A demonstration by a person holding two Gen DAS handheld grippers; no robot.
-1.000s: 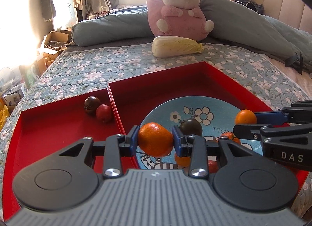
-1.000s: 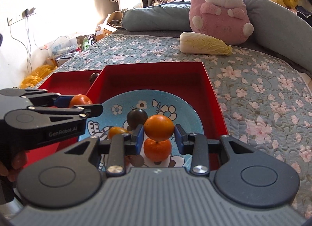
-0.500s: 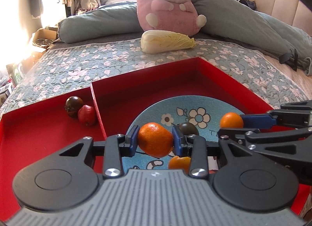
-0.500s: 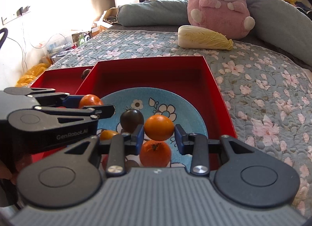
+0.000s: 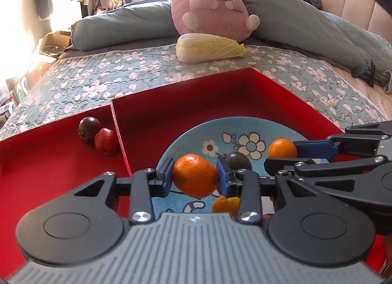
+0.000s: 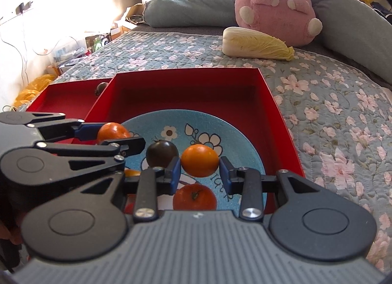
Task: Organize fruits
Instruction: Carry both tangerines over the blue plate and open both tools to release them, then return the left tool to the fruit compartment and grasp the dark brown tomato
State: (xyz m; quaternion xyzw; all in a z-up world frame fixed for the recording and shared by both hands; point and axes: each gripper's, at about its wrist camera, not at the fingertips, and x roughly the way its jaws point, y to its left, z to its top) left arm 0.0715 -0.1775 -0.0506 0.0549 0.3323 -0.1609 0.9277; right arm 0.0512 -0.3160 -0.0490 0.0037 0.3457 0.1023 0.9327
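Over the blue flowered plate (image 5: pixel 269 127) in the red tray (image 5: pixel 281 92), the left gripper (image 5: pixel 195 177) clamps a mandarin (image 5: pixel 194 176). The right gripper (image 6: pixel 199 170) holds an orange tomato (image 6: pixel 199 160) (left pad touching, right barely). Lower both gently before releasing, clear of the dark tomato (image 6: pixel 161 153).

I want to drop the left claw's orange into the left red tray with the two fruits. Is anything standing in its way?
Only the red divider wall between the two trays: the orange in the left claw sits over the blue plate and must pass over it. Beyond it, the dark tomato and red fruit hug that wall.
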